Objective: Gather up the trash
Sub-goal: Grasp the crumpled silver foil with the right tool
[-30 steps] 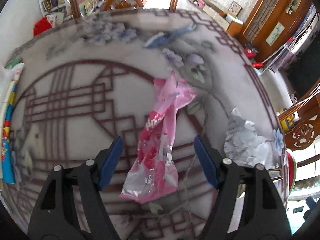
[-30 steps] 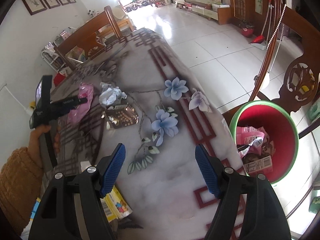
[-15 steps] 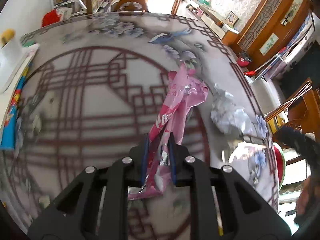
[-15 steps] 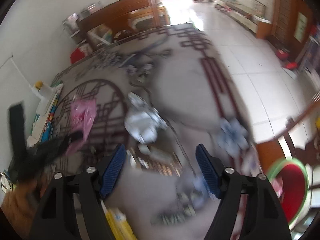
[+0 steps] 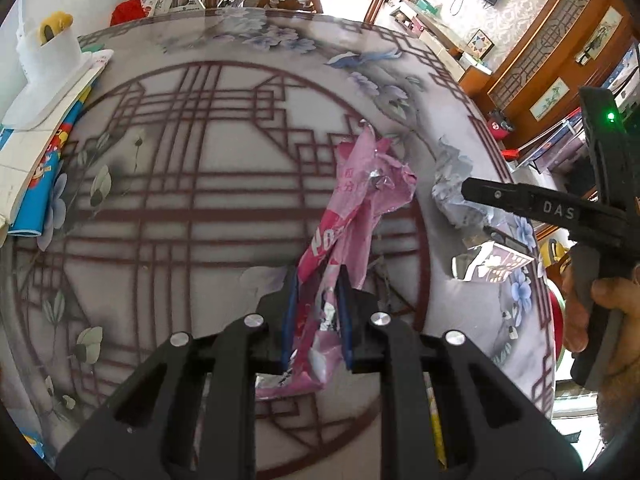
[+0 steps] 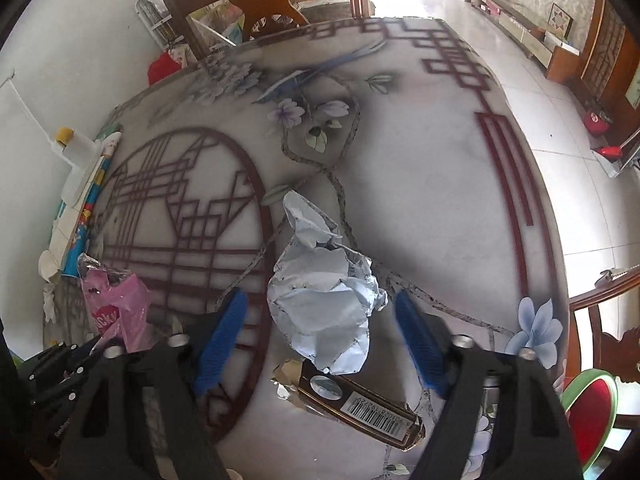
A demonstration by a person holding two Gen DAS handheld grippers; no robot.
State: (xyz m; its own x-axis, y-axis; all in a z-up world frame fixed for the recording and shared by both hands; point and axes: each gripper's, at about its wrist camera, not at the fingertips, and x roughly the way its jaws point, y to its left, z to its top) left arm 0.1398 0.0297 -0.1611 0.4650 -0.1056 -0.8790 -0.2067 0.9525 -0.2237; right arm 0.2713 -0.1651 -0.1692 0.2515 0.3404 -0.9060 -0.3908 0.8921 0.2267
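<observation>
My left gripper (image 5: 317, 284) is shut on a pink foil wrapper (image 5: 352, 208), whose upper part stands up over the patterned table (image 5: 208, 184). In the right wrist view the same pink wrapper (image 6: 116, 304) shows at the lower left. My right gripper (image 6: 320, 324) points down over a crumpled pale paper (image 6: 324, 300). The paper lies between the blue pads (image 6: 224, 332) with gaps on both sides, and the jaws are closing. A dark wrapper with a barcode (image 6: 360, 404) lies just below the paper. The crumpled paper (image 5: 452, 192) also appears at the right of the left wrist view.
A red bin with a green rim (image 6: 592, 412) stands off the table's right edge, next to a wooden chair (image 6: 600, 312). Books and a white holder (image 6: 80, 184) lie along the table's left edge. A person's hand (image 5: 584, 312) grips the right tool.
The left jaws shut on the pink wrapper and raised it off the table. The right gripper swung from the bin side across the table and now straddles the crumpled paper.
</observation>
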